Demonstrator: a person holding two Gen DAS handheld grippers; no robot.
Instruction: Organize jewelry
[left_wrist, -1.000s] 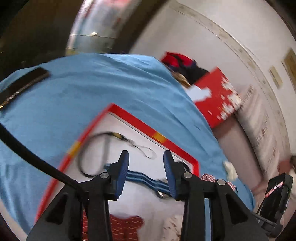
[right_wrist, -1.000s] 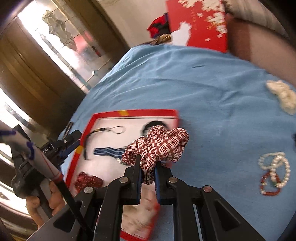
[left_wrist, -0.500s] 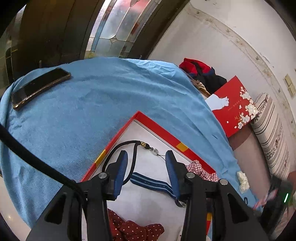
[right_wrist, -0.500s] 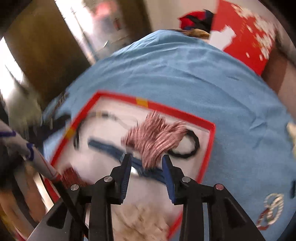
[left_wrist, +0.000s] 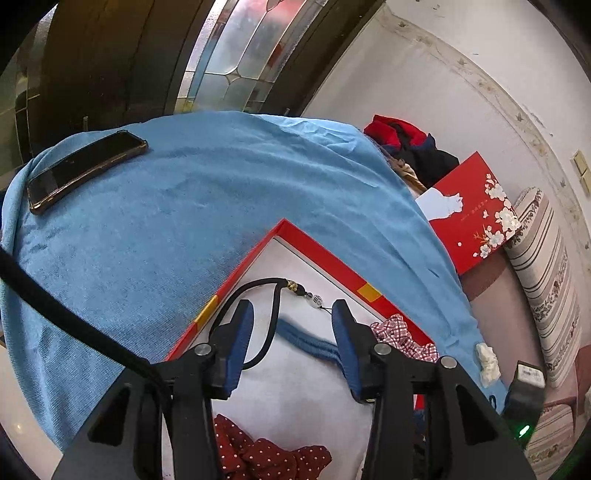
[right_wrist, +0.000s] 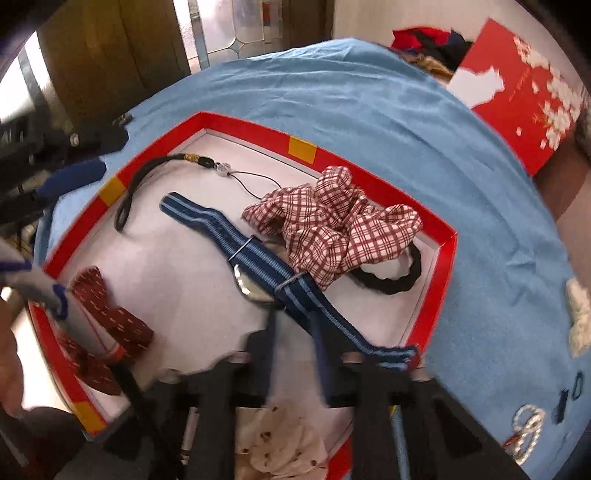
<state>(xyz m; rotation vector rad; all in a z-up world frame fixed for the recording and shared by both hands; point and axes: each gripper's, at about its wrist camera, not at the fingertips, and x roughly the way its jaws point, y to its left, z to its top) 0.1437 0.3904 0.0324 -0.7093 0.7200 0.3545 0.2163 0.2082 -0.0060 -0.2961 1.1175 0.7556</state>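
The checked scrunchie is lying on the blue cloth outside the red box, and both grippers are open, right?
Not quite. The checked scrunchie lies inside the red box, partly over the black hair tie, as the right wrist view shows. The left gripper and right gripper are both open.

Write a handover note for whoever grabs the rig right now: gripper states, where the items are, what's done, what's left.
Left gripper: open, empty, over the red tray.
Right gripper: open, empty, blurred, low over the tray's near end.
In tray: plaid scrunchie, black hair tie, striped watch strap, black lanyard, red dotted scrunchie, cream dotted scrunchie.
Left on the blue cloth: pearl bracelets, white piece.
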